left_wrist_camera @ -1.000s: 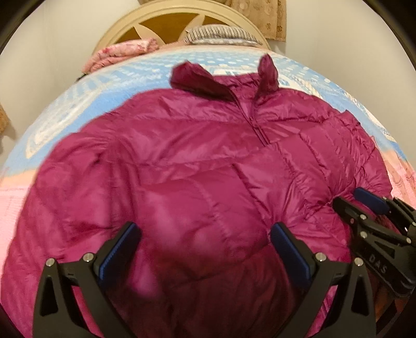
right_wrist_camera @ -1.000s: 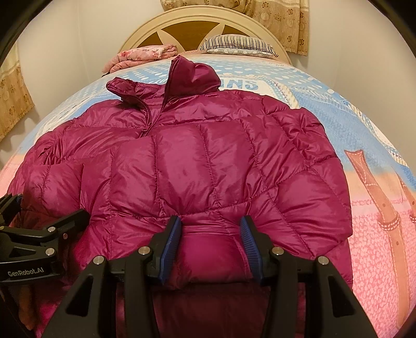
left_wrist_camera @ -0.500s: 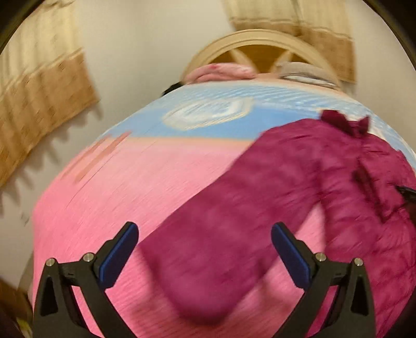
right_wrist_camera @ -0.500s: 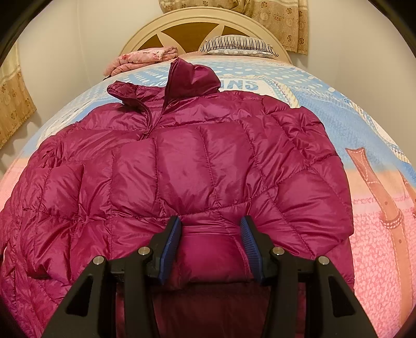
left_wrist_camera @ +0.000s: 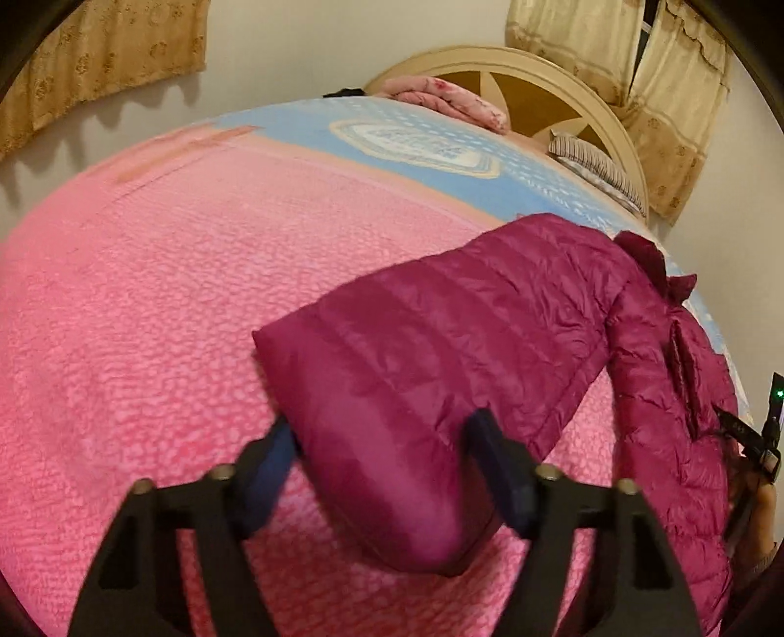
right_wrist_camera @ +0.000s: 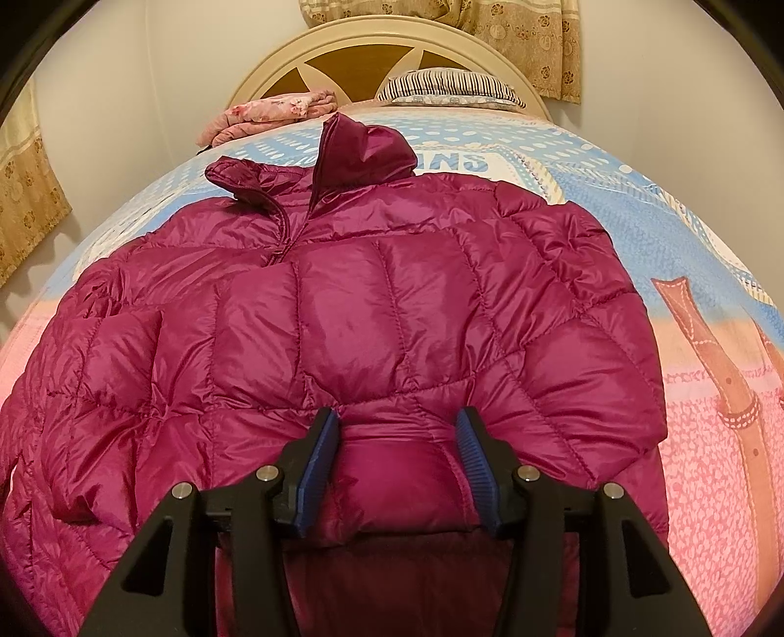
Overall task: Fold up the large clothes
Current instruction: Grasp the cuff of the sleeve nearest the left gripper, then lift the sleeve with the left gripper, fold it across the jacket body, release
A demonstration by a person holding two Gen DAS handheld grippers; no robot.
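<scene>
A magenta quilted puffer jacket (right_wrist_camera: 372, 318) lies front up on the bed, collar toward the headboard. In the left wrist view its left sleeve (left_wrist_camera: 441, 353) stretches out over the pink blanket, cuff end toward me. My left gripper (left_wrist_camera: 387, 455) has its jaws narrowed around the sleeve's cuff end, pads against the fabric on both sides. My right gripper (right_wrist_camera: 399, 460) is shut on a bunched fold at the jacket's hem, near the lower middle. The right gripper also shows at the far right edge of the left wrist view (left_wrist_camera: 759, 451).
The bed has a pink blanket (left_wrist_camera: 147, 343) and a blue patterned cover (right_wrist_camera: 612, 196). A folded pink quilt (right_wrist_camera: 274, 115) and a striped pillow (right_wrist_camera: 451, 88) lie by the cream headboard (right_wrist_camera: 392, 44). Curtains (left_wrist_camera: 98, 59) hang on the walls.
My left gripper swung left from over the jacket's body to the outstretched sleeve and narrowed its wide-open jaws around the cuff end. The right gripper stayed clamped on the hem.
</scene>
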